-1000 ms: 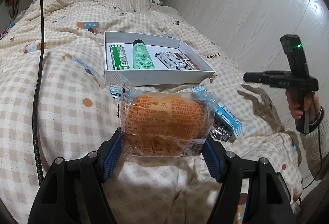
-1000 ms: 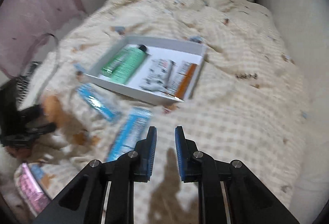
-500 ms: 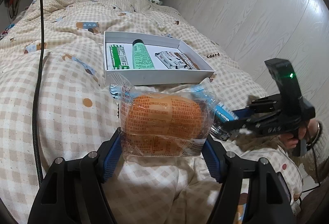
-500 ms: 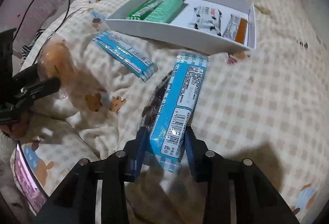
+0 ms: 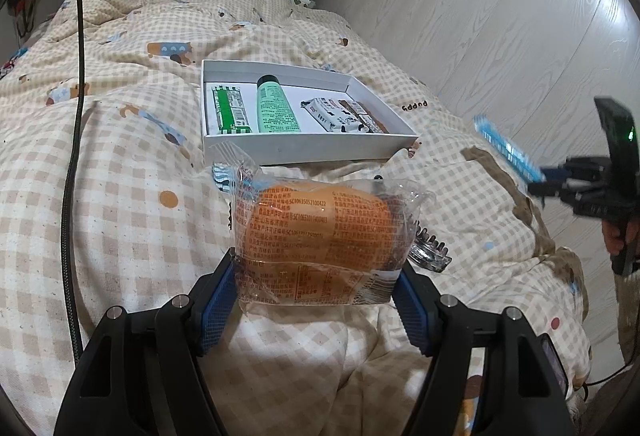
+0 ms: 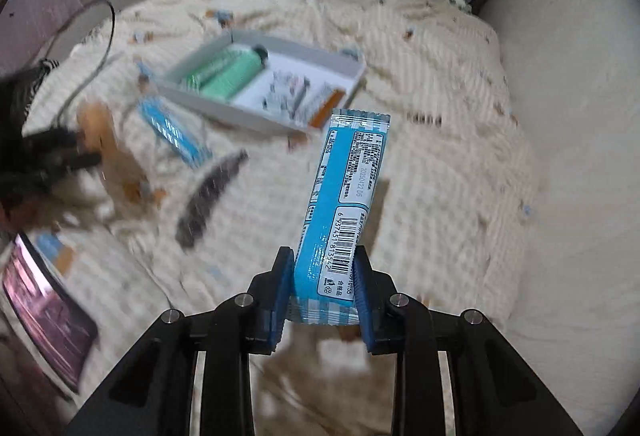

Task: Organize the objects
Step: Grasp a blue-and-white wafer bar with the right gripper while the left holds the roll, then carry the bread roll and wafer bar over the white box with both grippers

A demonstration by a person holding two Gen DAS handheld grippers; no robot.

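Left claw (image 5: 316,296) is clamped on a clear-wrapped orange bun (image 5: 320,236), both blue pads pressed against the packet's lower corners, holding it above the checked bed cover (image 5: 120,196). Over on the right, the right claw (image 6: 322,292) grips the bottom end of a long blue snack packet (image 6: 344,204), barcode side up, and the packet stands up off the bed, tilted toward the white box (image 5: 304,148). The background in the right wrist view is smeared. That box sits open on the cover, and inside, left to right from the left wrist view, lie a green-and-white packet (image 5: 230,108), a mint-green tube (image 5: 276,108) with a dark cap, a white printed packet (image 5: 336,114) and a brown-edged bar (image 5: 370,120) against the right wall. A second blue packet (image 6: 174,130) lies on the cover just in front of the box, and a dark hair clip (image 6: 210,196) lies near it. A black cable (image 5: 76,116) runs across the bed on the left.
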